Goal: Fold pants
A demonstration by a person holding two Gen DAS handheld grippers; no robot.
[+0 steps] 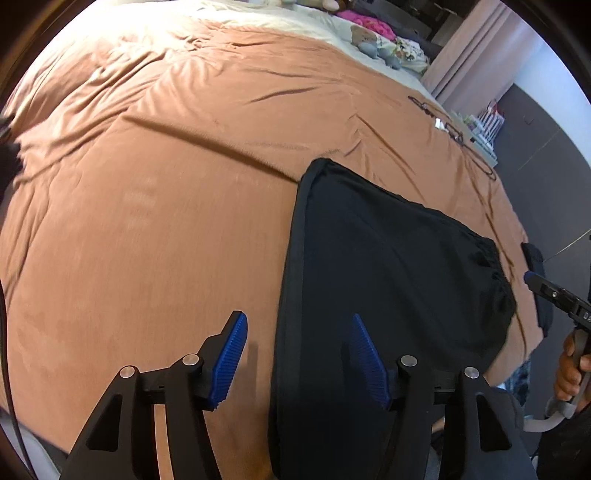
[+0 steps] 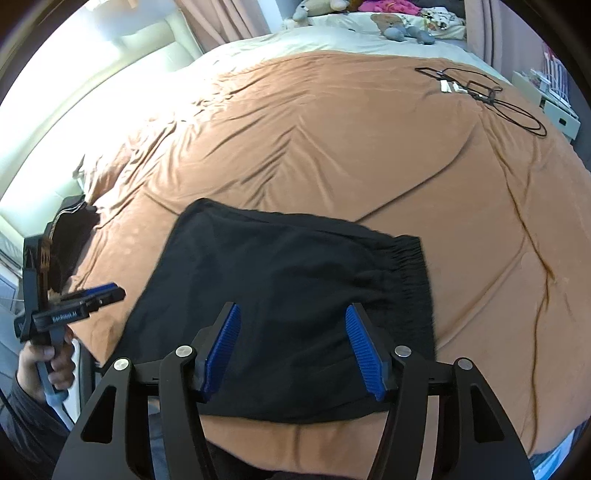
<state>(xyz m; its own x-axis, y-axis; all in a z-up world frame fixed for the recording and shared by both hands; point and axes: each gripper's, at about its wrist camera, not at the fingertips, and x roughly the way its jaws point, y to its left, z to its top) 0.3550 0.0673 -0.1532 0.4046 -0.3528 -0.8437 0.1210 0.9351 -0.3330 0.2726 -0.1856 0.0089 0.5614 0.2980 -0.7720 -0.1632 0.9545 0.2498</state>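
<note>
Black pants (image 1: 388, 277) lie folded into a flat rectangle on the orange-brown bedspread (image 1: 147, 221), with the gathered elastic waistband (image 2: 410, 266) at their right side. My left gripper (image 1: 298, 319) hovers open over the pants' left edge, nothing between its blue pads. In the right wrist view it shows at the left (image 2: 103, 291), held by a hand off the pants. My right gripper (image 2: 292, 308) stands open above the near half of the pants (image 2: 288, 266), holding nothing. Its tip shows at the right edge of the left wrist view (image 1: 532, 277).
Black cables (image 2: 480, 88) and small white items lie at the bed's far right. Stuffed toys (image 2: 402, 31) and pink fabric sit at the head end. A dark clothing pile (image 2: 70, 236) rests at the bed's left edge. A white shelf (image 2: 554, 99) stands beyond the right side.
</note>
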